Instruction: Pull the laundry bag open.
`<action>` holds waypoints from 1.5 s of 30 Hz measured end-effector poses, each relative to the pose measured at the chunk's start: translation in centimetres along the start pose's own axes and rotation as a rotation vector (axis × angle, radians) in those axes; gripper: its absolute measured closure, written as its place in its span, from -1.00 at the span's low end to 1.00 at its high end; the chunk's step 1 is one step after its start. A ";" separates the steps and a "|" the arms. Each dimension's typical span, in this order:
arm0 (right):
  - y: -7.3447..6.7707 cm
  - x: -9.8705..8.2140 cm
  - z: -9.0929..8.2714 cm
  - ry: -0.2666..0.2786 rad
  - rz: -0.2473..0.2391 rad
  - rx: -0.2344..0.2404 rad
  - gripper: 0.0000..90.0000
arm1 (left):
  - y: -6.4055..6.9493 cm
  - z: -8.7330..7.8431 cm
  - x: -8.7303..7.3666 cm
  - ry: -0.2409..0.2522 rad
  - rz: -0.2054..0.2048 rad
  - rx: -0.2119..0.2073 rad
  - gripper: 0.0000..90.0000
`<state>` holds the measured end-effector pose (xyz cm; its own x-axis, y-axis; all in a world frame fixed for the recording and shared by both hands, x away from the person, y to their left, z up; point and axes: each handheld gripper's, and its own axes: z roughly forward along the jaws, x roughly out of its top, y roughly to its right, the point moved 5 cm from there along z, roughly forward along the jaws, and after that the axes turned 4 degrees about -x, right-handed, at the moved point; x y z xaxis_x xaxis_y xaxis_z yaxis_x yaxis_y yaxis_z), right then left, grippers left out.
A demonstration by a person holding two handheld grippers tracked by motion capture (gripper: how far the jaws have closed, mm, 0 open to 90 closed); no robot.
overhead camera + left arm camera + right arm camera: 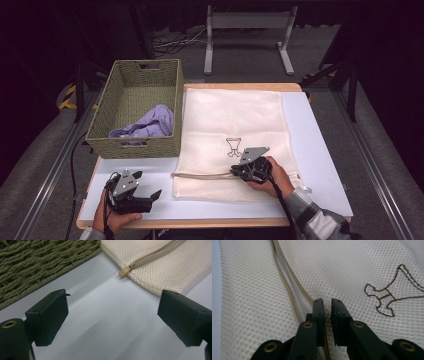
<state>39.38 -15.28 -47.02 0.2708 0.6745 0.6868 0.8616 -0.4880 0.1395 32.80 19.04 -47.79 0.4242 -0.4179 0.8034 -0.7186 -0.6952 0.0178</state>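
Cream mesh laundry bag w/ zipper lies flat on the white table, just right of the olive woven basket holding a lilac cloth. Right claw sits at bag's near edge, jaws pinched together on a fold of mesh beside the zipper track. Left claw rests on table near front-left corner, jaws wide apart, nothing between them; beige zipper pull lies ahead of it, apart
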 end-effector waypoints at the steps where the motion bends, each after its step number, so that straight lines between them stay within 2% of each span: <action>1: -0.1 0.0 0.0 0.003 0.001 0.001 0.76 | 0.0 0.0 0.0 0.000 -0.002 -0.004 -0.77; 4: -0.3 0.1 0.0 0.010 0.004 0.021 0.57 | 0.1 0.1 0.0 -0.003 0.003 -0.009 -0.77; 9: -0.2 0.0 0.4 -0.010 -0.001 0.003 0.38 | 0.1 0.1 0.0 -0.003 0.002 -0.011 -0.77; 11: 0.0 -0.2 0.5 -0.020 0.016 0.003 0.27 | 0.1 0.1 0.0 -0.003 0.003 -0.009 -0.77; 12: 0.3 -0.2 0.6 -0.026 0.028 -0.015 0.20 | 0.1 0.1 0.0 0.000 0.002 -0.007 -0.77; 14: 0.6 -0.3 0.5 -0.027 0.032 -0.024 0.20 | 0.1 0.1 0.0 0.000 0.001 -0.009 -0.77; 16: 1.0 -0.3 0.6 -0.028 0.042 -0.042 0.22 | 0.1 0.1 0.0 -0.003 0.002 -0.009 -0.77; 19: 1.1 -0.3 0.6 -0.031 0.048 -0.013 0.53 | 0.1 0.1 0.0 -0.003 -0.001 -0.010 -0.77; 22: 1.3 -0.2 0.7 -0.040 0.049 -0.012 0.62 | 0.2 0.2 0.0 -0.002 -0.002 -0.010 -0.77; 24: 1.6 -0.1 0.7 -0.049 0.045 -0.026 0.84 | 0.2 0.2 0.0 -0.002 0.000 -0.012 -0.77; 25: 1.7 -0.1 0.8 -0.051 0.039 -0.029 0.88 | 0.2 0.2 0.1 0.003 -0.002 -0.013 -0.77; 27: 1.6 -0.1 0.7 -0.056 0.019 -0.043 0.91 | 0.1 0.2 0.1 0.004 -0.004 -0.013 -0.77; 30: 1.2 0.1 0.7 -0.058 -0.040 -0.082 0.92 | 0.1 0.2 0.1 0.010 -0.010 -0.027 -0.78; 34: 1.1 0.3 0.2 -0.035 -0.053 -0.094 0.92 | 0.0 0.4 0.3 0.017 -0.014 -0.039 -0.78; 37: 1.2 0.5 -0.3 0.001 -0.028 -0.090 0.92 | 0.0 0.6 0.2 0.013 -0.008 -0.050 -0.78; 41: 1.2 0.7 -0.6 0.020 -0.033 -0.092 0.92 | 0.0 0.5 0.2 0.016 -0.008 -0.045 -0.77; 45: 1.2 1.1 -1.1 0.046 -0.042 -0.115 0.92 | -0.1 0.4 0.1 0.014 -0.010 -0.033 -0.77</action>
<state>40.20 -15.78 -45.30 0.2136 0.6708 0.7102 0.8163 -0.5220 0.2476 33.14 18.87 -47.96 0.4241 -0.4024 0.8113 -0.7323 -0.6795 0.0458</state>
